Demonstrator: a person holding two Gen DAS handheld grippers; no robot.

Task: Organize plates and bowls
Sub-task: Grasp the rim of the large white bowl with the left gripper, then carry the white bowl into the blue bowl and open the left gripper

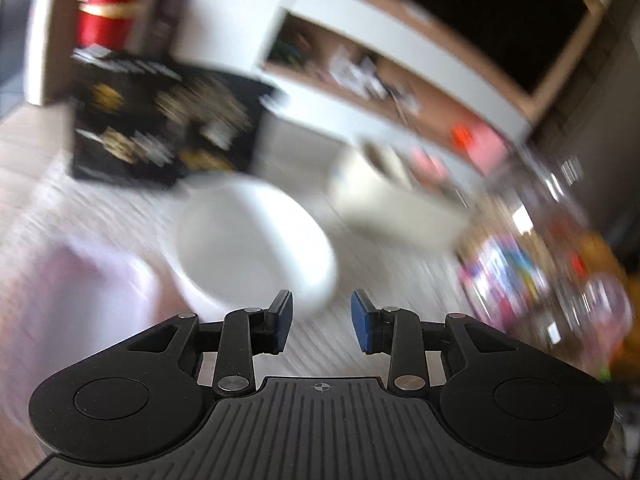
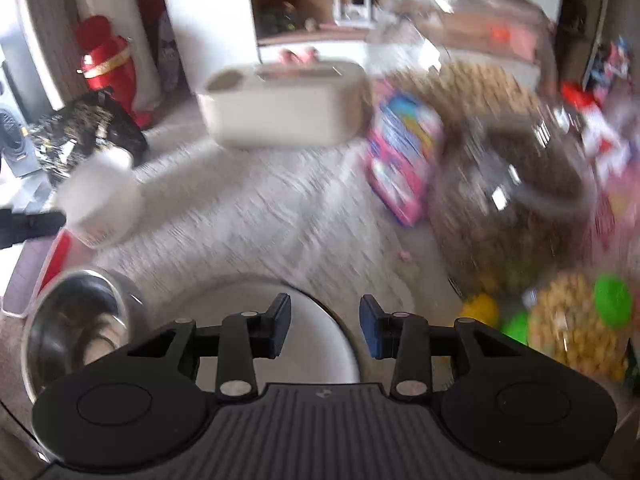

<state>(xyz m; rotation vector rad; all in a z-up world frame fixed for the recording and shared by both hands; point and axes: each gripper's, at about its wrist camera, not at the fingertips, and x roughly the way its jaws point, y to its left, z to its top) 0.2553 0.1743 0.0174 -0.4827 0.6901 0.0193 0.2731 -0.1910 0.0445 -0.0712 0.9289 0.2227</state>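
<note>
Right claw (image 2: pixel 322 326) first, since it fills the bottom of its own view: the blue pads stand a moderate way apart with nothing pinched between them, just hanging above a white plate (image 2: pixel 304 344) near the front edge of the bench (image 2: pixel 248 216). Touching or just beside that plate on the left there's a shiny steel bowl (image 2: pixel 76 328), empty as far as I can tell. Further left a small white bowl (image 2: pixel 100 200) looks like it's gripped by the other claw poking in from the frame edge, though it's too blurry to be sure. Left claw (image 1: pixel 322 322) in its own view is about half open, and its left pad sits right at the rim of that white bowl (image 1: pixel 256 240); can't tell whether it's really pinching the wall or just next to it. Everything there is smeared with motion blur. Toward the back of the bench sits a cream rectangular container (image 2: pixel 280 104), with a black patterned box (image 1: pixel 160 120) off to the left side. Right side is crowded with a pink packet (image 2: pixel 404 156), clear jars of cereal-looking stuff (image 2: pixel 508 200) and a red canister (image 2: pixel 108 64) way back left.
</note>
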